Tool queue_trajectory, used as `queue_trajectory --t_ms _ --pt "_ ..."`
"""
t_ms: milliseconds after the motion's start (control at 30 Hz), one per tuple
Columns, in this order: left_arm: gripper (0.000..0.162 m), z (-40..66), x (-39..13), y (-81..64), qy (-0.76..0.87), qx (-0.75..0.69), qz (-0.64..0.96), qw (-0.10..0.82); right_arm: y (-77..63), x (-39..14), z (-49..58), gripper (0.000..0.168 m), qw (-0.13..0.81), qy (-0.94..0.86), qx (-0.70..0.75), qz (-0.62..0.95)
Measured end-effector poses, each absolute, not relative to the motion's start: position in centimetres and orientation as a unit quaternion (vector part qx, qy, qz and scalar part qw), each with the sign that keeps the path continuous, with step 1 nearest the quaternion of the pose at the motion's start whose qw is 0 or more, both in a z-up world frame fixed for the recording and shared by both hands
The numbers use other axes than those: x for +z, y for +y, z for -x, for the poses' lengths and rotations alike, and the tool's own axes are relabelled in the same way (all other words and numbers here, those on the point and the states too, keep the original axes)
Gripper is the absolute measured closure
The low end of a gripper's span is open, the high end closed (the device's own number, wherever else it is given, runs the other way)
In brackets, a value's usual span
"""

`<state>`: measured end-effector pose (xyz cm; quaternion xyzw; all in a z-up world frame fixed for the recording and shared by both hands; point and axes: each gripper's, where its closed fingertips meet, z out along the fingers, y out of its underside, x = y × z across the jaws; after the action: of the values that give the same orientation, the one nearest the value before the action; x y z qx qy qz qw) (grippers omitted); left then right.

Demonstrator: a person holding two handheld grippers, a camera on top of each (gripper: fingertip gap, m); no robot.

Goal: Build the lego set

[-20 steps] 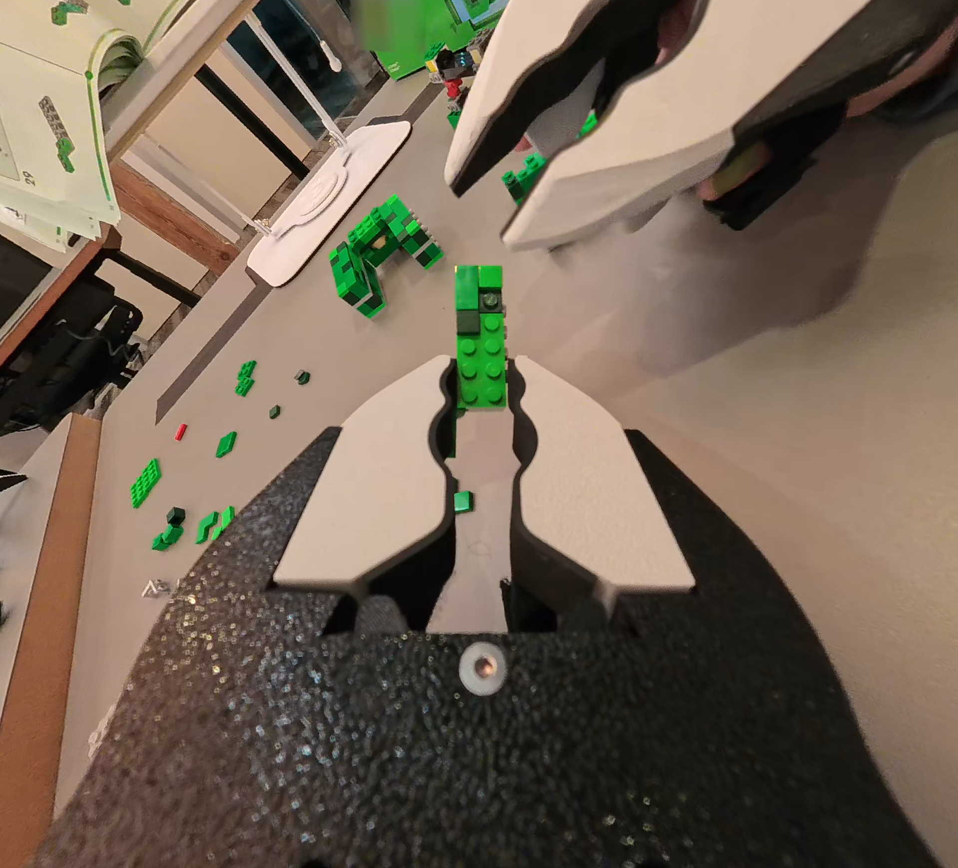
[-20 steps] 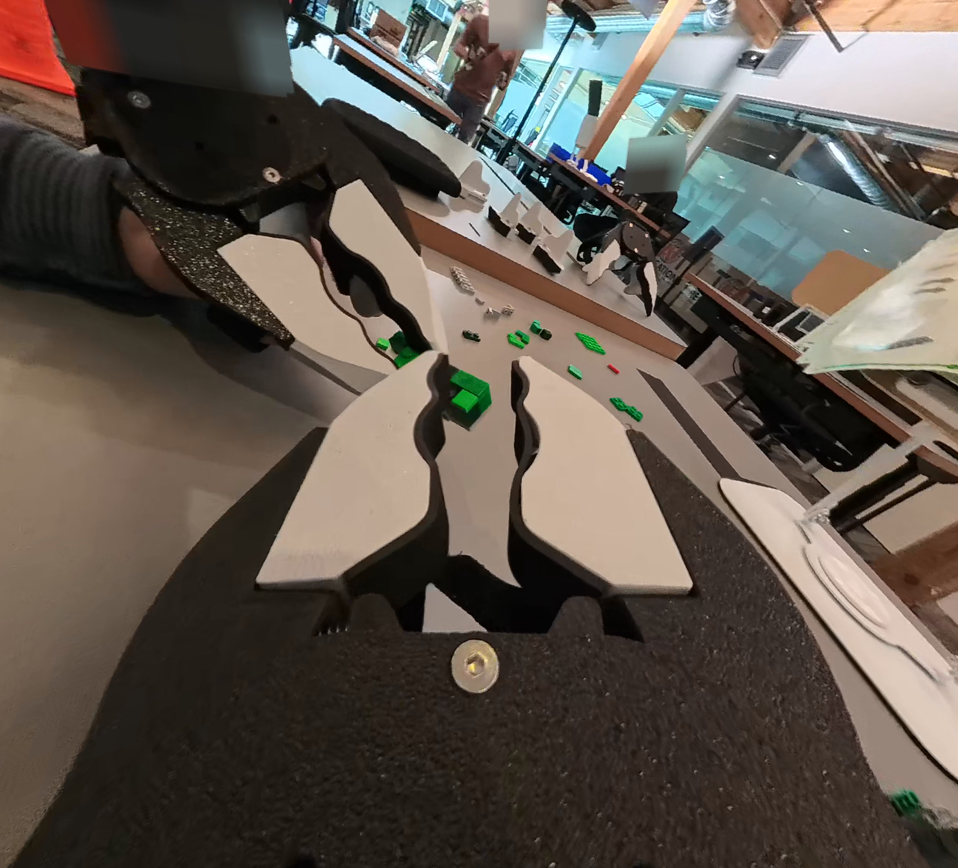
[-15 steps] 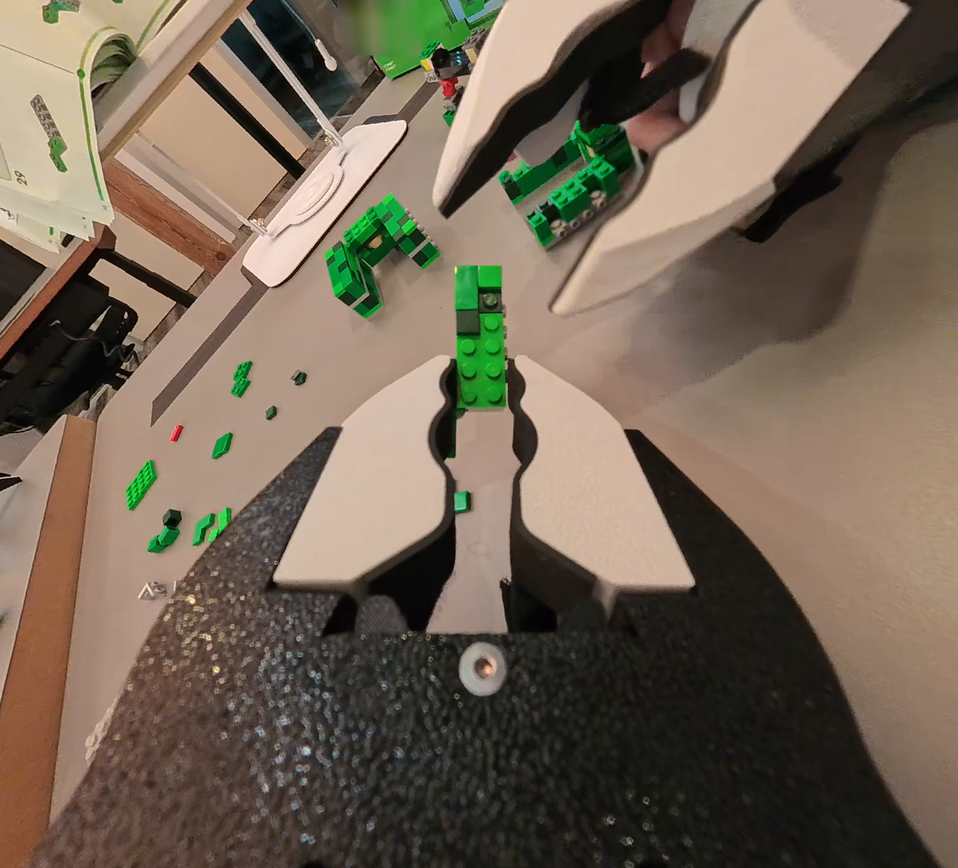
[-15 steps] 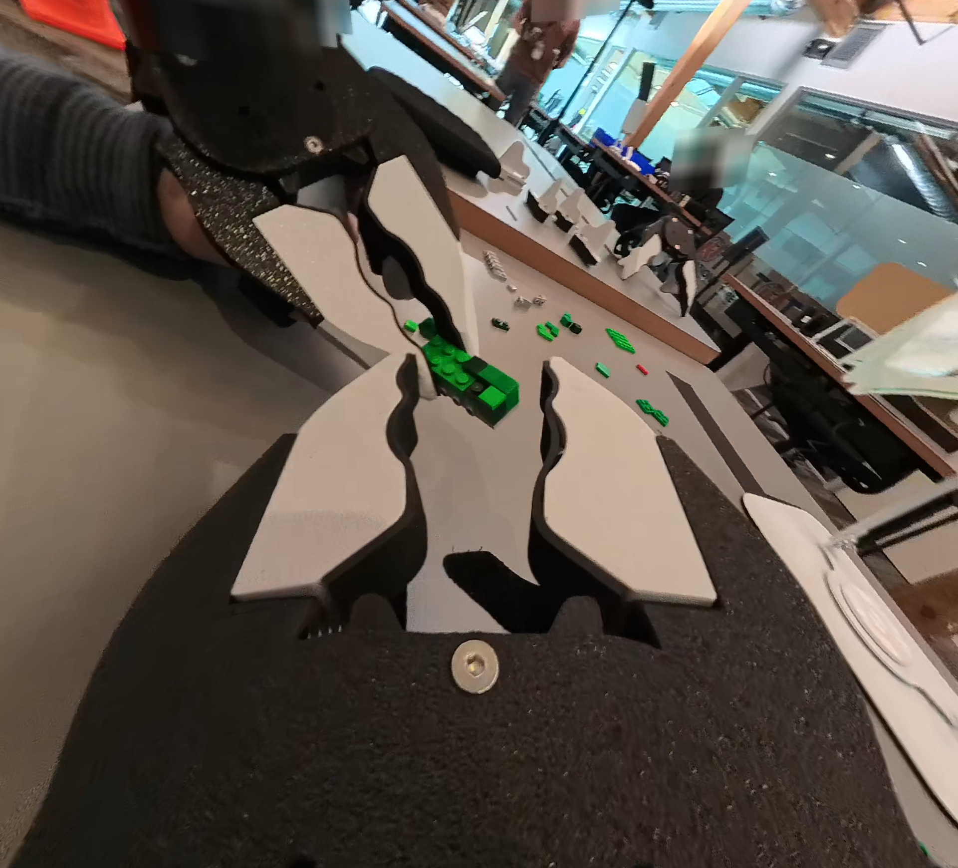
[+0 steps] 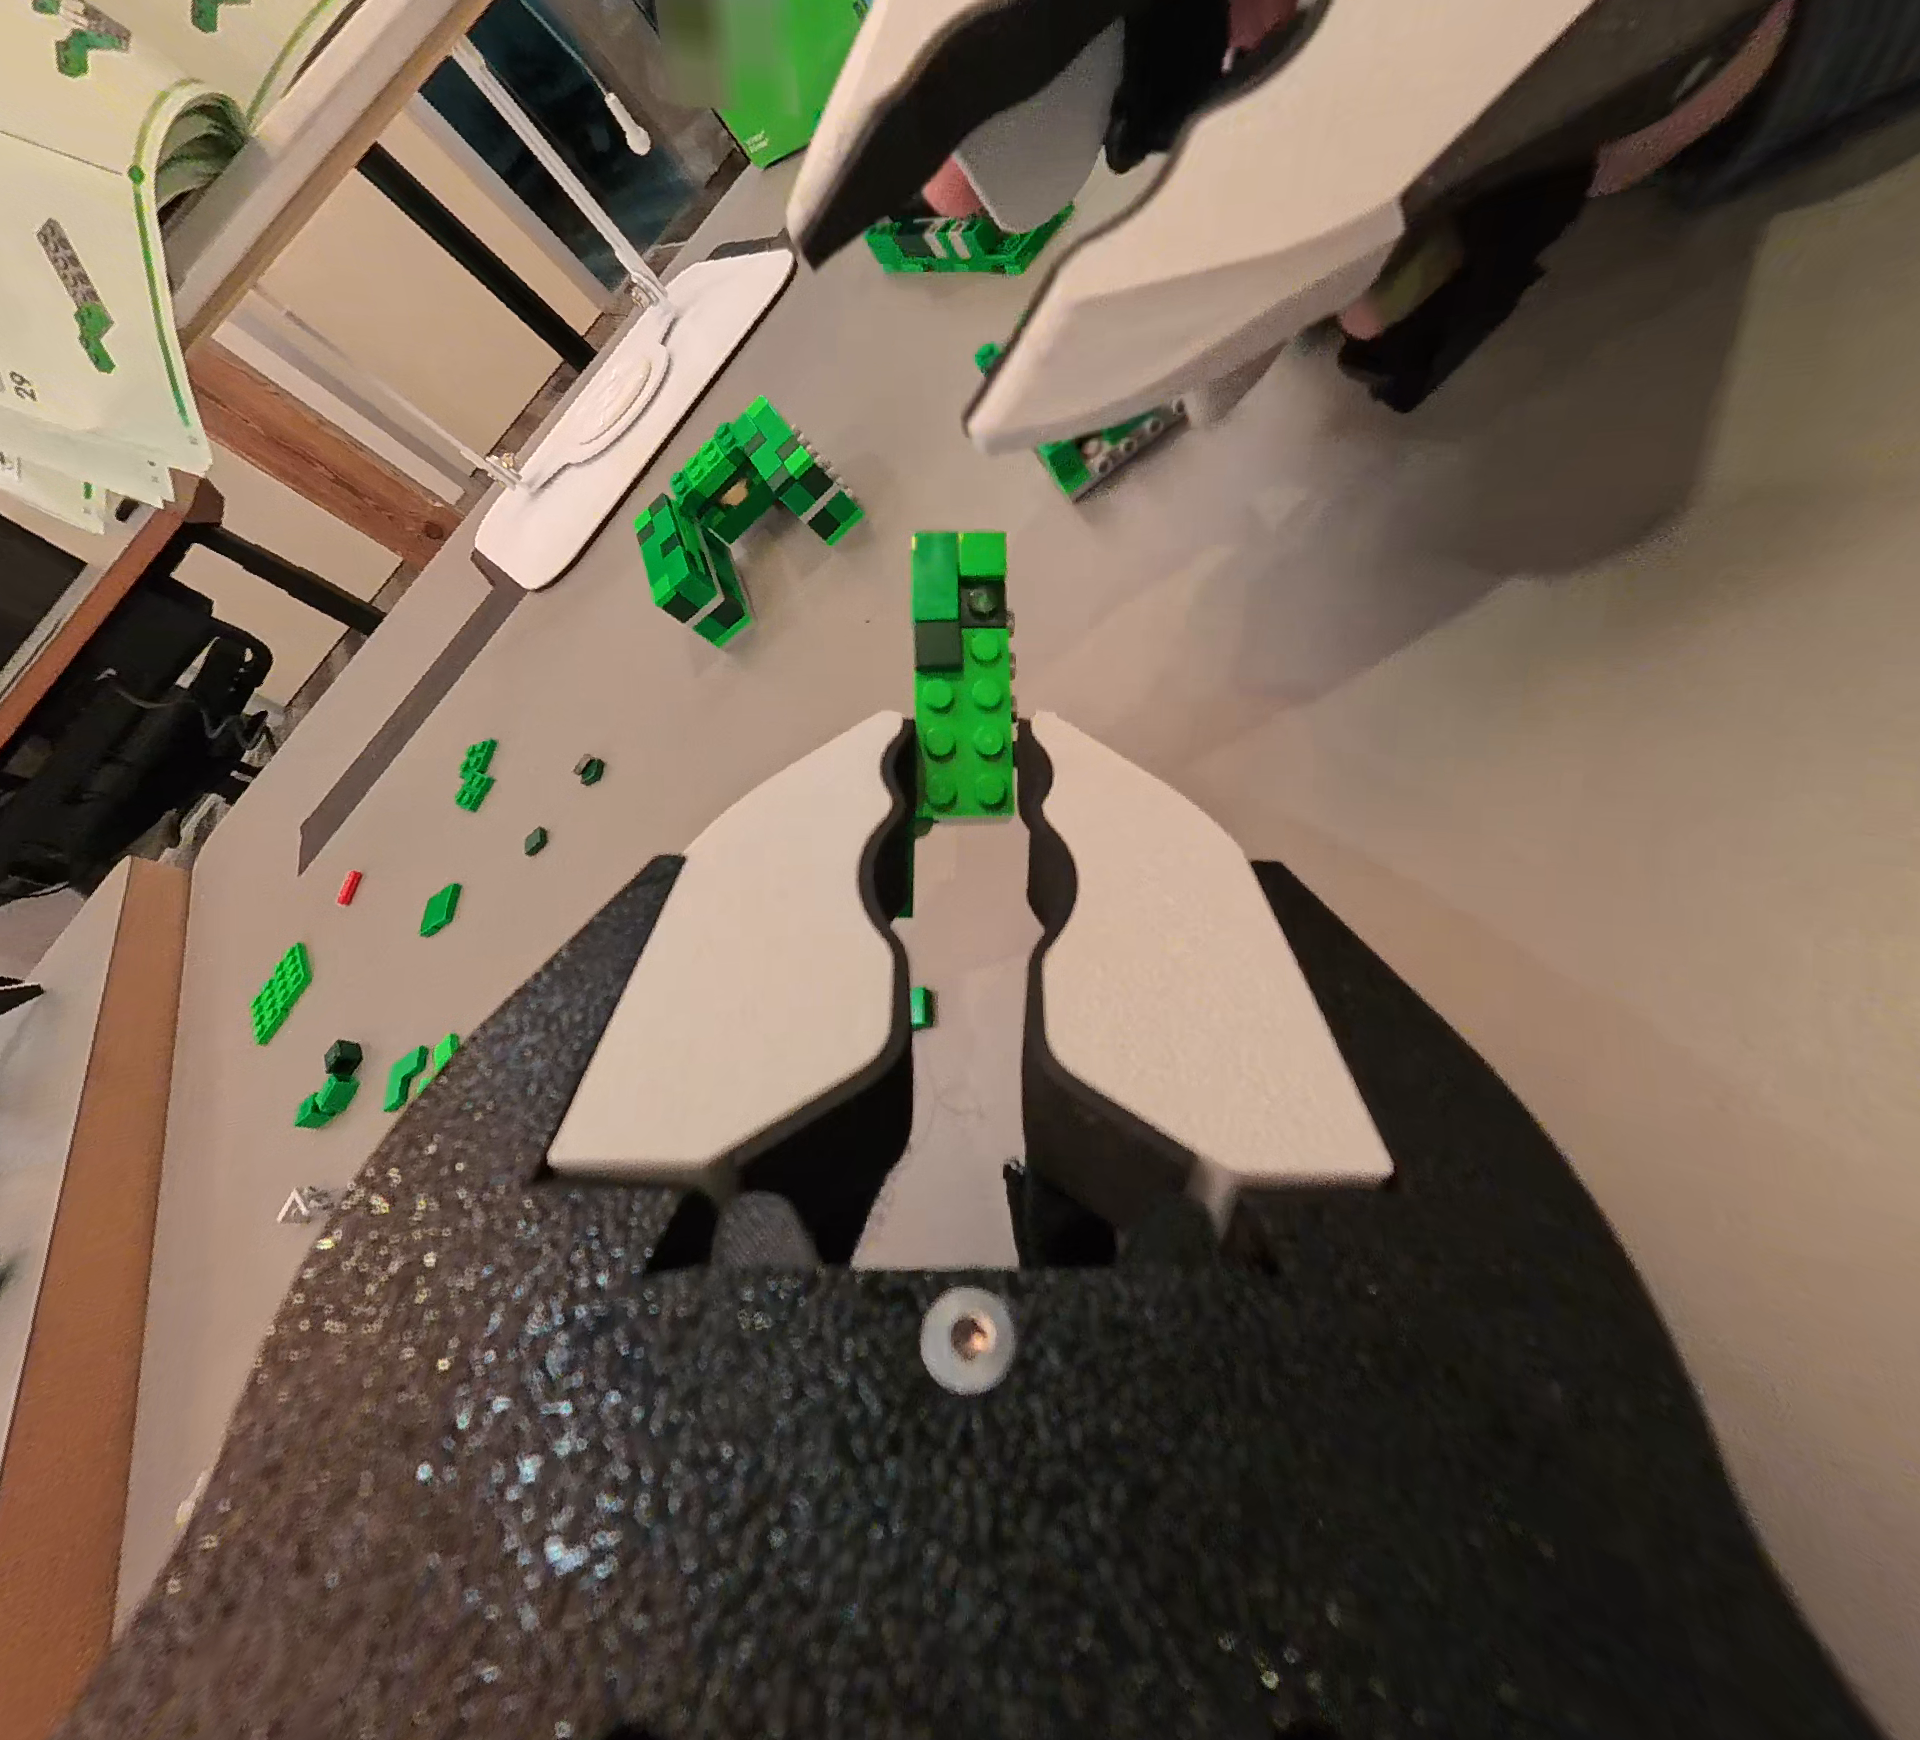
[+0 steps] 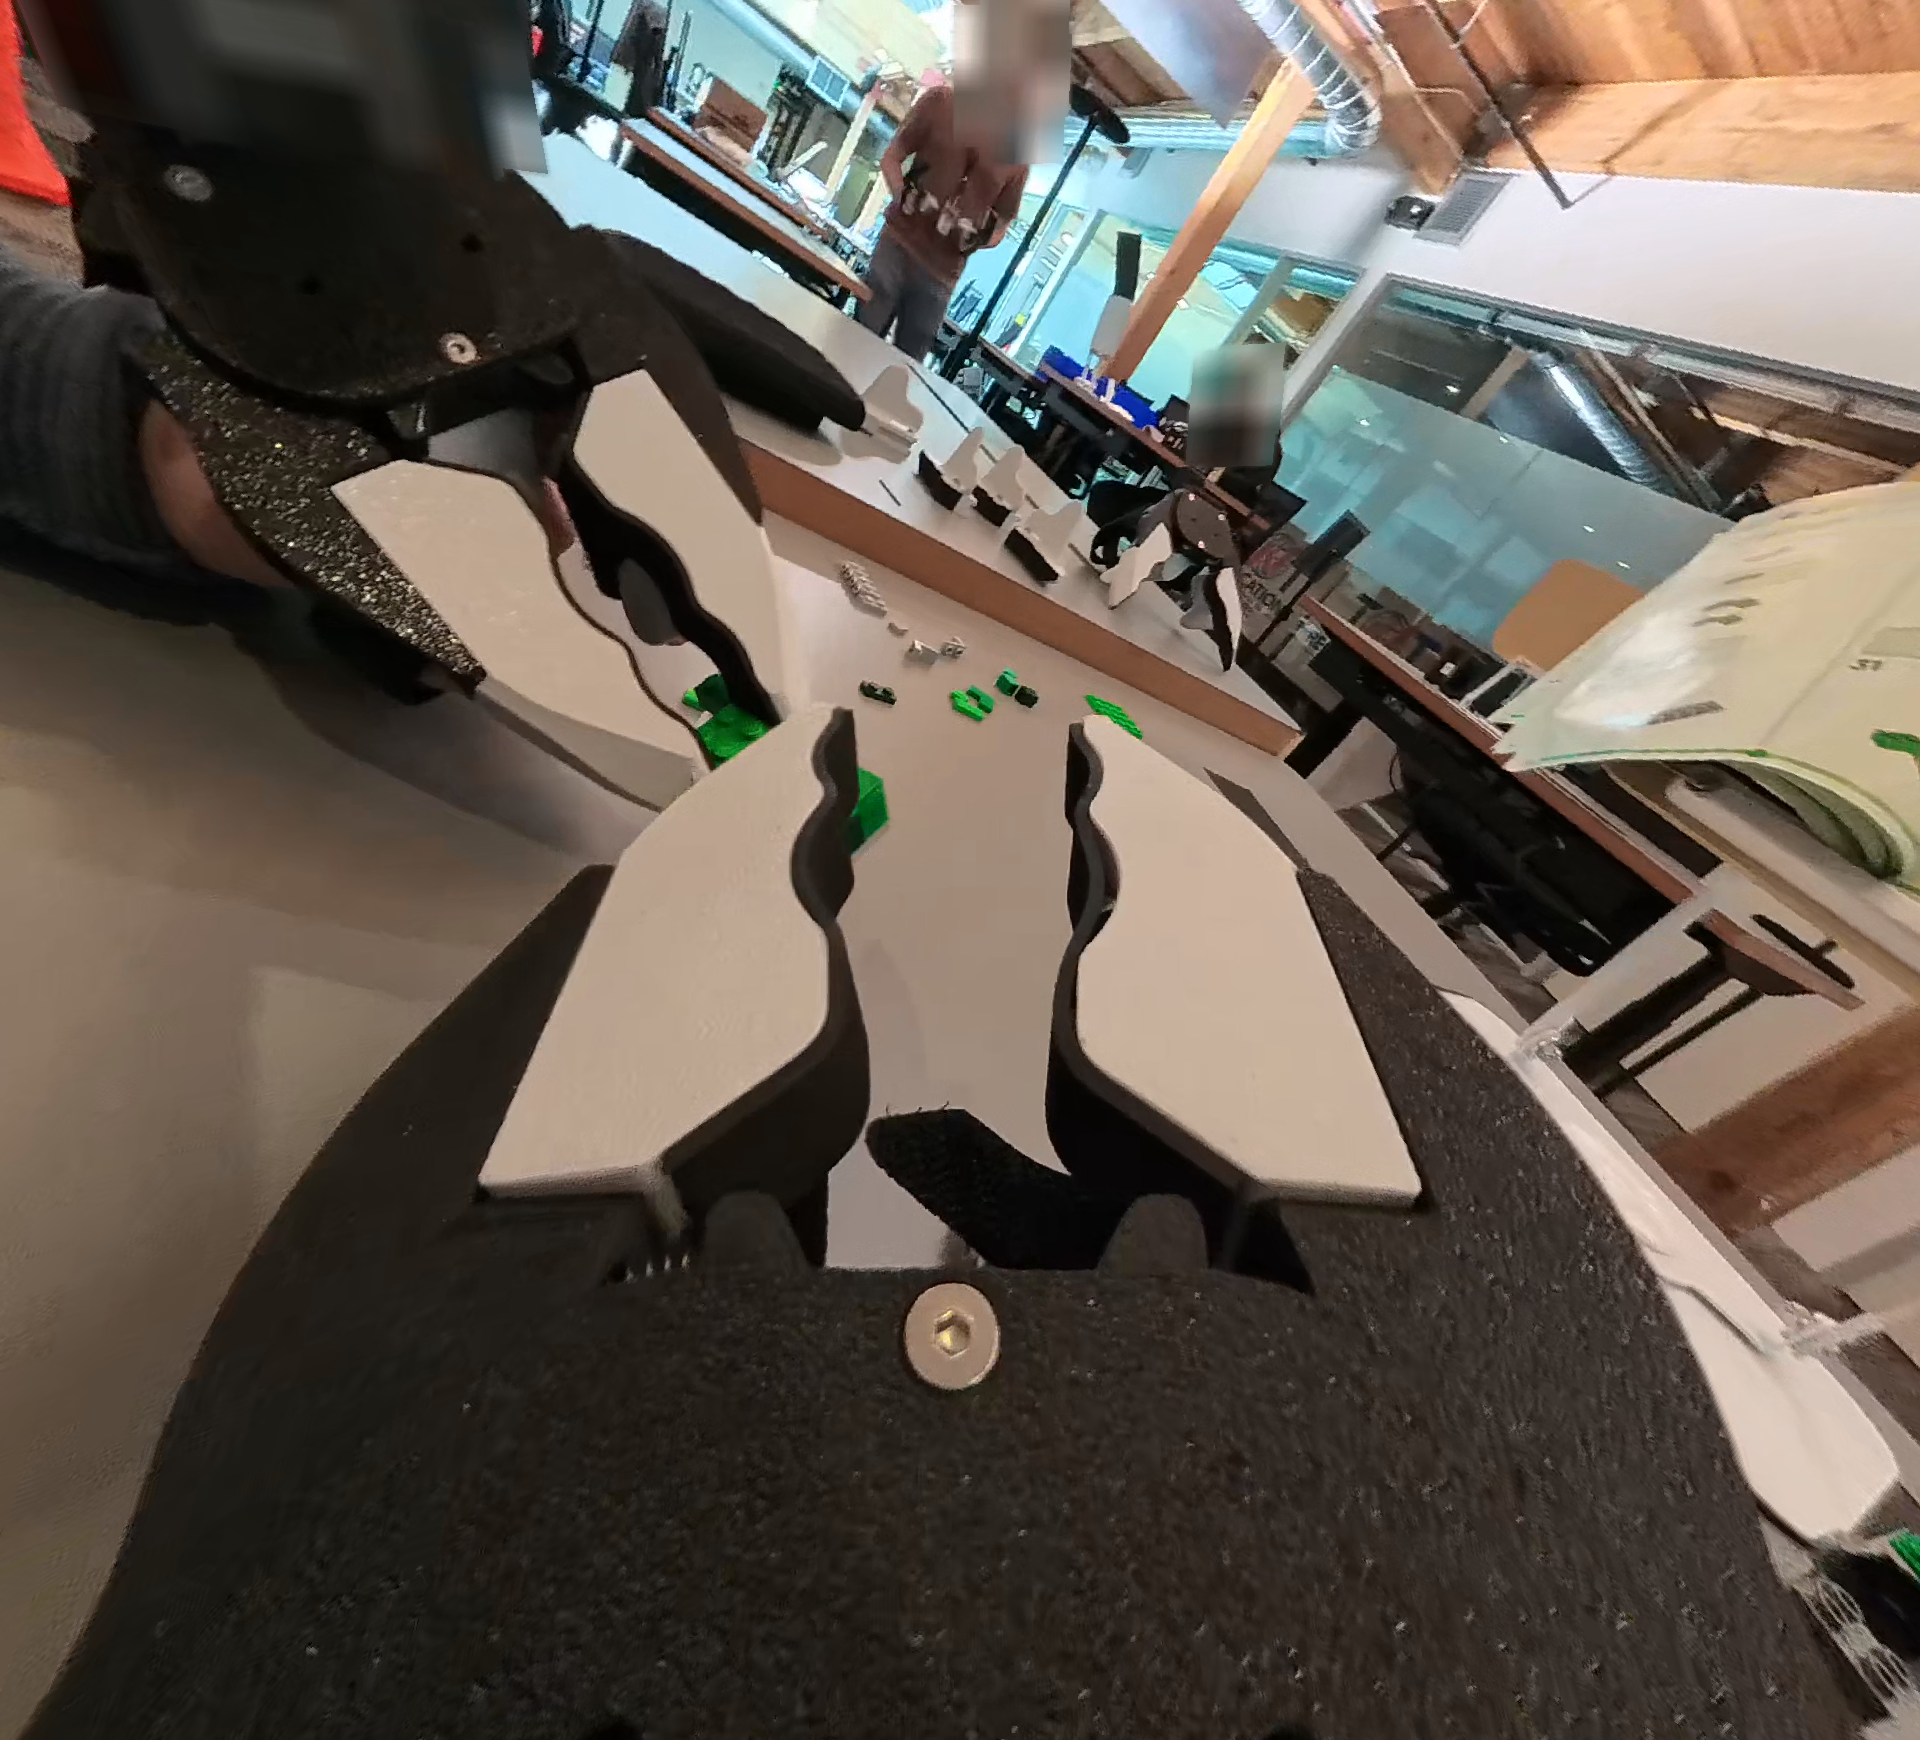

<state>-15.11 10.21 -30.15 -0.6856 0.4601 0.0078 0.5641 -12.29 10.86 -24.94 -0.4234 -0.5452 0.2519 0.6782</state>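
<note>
In the left wrist view my left gripper [image 5: 964, 740] is shut on a long green brick strip [image 5: 961, 651] that sticks out forward above the grey table [image 5: 1455, 859]. My right gripper [image 5: 899, 334] hangs open and empty above and beyond the strip's far end. A green arch-shaped build [image 5: 743, 516] stands to the left of the strip. Two more green builds [image 5: 945, 246] [image 5: 1112, 454] lie behind the right gripper. In the right wrist view my right gripper [image 6: 956, 734] is open. The left gripper [image 6: 727, 745] with the strip [image 6: 862, 807] is at its left finger.
Loose green pieces [image 5: 281, 994] and a small red one [image 5: 350, 885] lie at the table's left. A white stand base [image 5: 634, 402] and a green box [image 5: 821, 7] are at the back. The instruction booklet [image 5: 104, 132] hangs at upper left. People stand at far tables [image 6: 935, 215]. There is about 6 centimeters between the tips of the two grippers.
My right gripper has opened wider and moved up and away from the strip's tip. My left gripper has held the strip still.
</note>
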Motion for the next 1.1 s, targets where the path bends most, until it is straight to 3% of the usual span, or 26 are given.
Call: queue_trajectory --t_ms 33,1100 --pt "0.144 15.08 -30.18 10.21 0.461 0.009 0.685 0.563 10.96 -24.87 12.21 0.132 0.680 -0.542 0.253 0.425" --pt "0.144 15.10 -30.37 10.29 0.466 0.018 0.685 0.559 11.36 -24.47 11.85 0.139 0.689 -0.523 0.253 0.433"
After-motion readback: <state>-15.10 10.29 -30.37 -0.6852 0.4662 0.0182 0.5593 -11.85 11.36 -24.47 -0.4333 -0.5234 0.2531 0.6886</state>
